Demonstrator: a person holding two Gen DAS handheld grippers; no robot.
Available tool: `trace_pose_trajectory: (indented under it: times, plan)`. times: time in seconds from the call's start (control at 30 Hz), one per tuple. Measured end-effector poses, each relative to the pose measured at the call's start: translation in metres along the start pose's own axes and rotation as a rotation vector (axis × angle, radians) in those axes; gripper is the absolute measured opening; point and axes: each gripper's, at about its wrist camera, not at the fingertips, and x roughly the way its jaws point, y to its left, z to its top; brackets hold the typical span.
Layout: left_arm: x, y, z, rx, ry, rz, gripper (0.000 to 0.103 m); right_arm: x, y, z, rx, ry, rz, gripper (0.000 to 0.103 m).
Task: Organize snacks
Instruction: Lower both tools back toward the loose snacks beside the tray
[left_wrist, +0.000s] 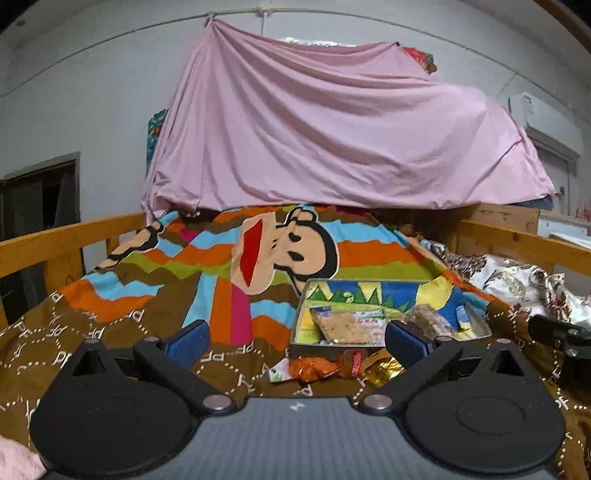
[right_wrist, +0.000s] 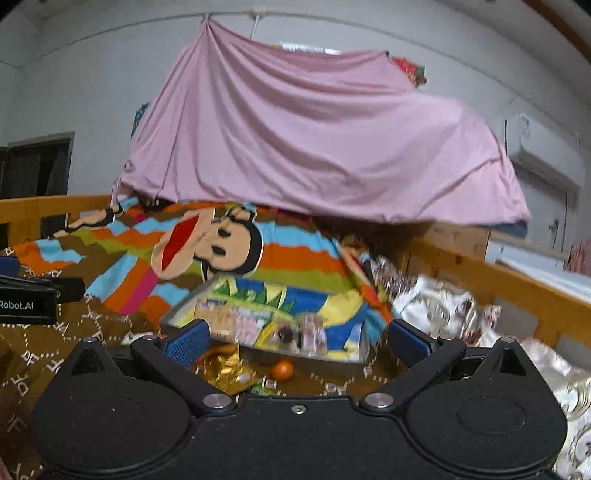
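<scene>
Both tongs (left_wrist: 295, 343) (right_wrist: 295, 341) released, empty, before a shallow snack-filled tray (left_wrist: 476, 328) on the striped quilt (left_wrist: 147, 288).

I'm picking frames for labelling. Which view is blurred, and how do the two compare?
Right wrist view: motion blur smears the tray, its snacks and the floral bedding. Left wrist view: sharp, tray packets readable as shapes. Both: fisheye bends the bed rails; dim indoor light, no glare.
</scene>
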Motion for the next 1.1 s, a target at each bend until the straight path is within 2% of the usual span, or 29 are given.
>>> trace_pose_trajectory:
  times: [0.17,0.3,0.37,0.47,0.7,0.8,0.9,1.1]
  plan:
    - [0.009,-0.007,-0.003,0.047,0.066,0.020,0.103,0.010,-0.003,-0.006,0.035,0.064,-0.006,0.102]
    - [0.019,-0.012,-0.007,0.078,0.166,0.046,0.103,0.024,-0.007,-0.011,0.081,0.127,-0.015,0.102]
    - [0.023,-0.009,-0.007,0.061,0.209,0.071,0.103,0.029,-0.010,-0.012,0.106,0.146,-0.030,0.102]
    - [0.025,0.000,-0.008,-0.006,0.247,0.055,0.103,0.037,-0.011,-0.012,0.127,0.175,-0.055,0.102]
    - [0.032,0.013,-0.008,-0.110,0.294,0.042,0.103,0.054,-0.011,-0.018,0.127,0.275,-0.101,0.102]
    - [0.034,0.016,-0.009,-0.152,0.302,0.000,0.103,0.065,-0.009,-0.019,0.136,0.317,-0.121,0.102]
    - [0.036,0.014,-0.009,-0.149,0.303,-0.039,0.103,0.073,-0.004,-0.018,0.132,0.335,-0.126,0.102]
    - [0.044,0.016,-0.008,-0.164,0.298,-0.049,0.103,0.085,0.017,-0.006,0.014,0.342,-0.110,0.102]
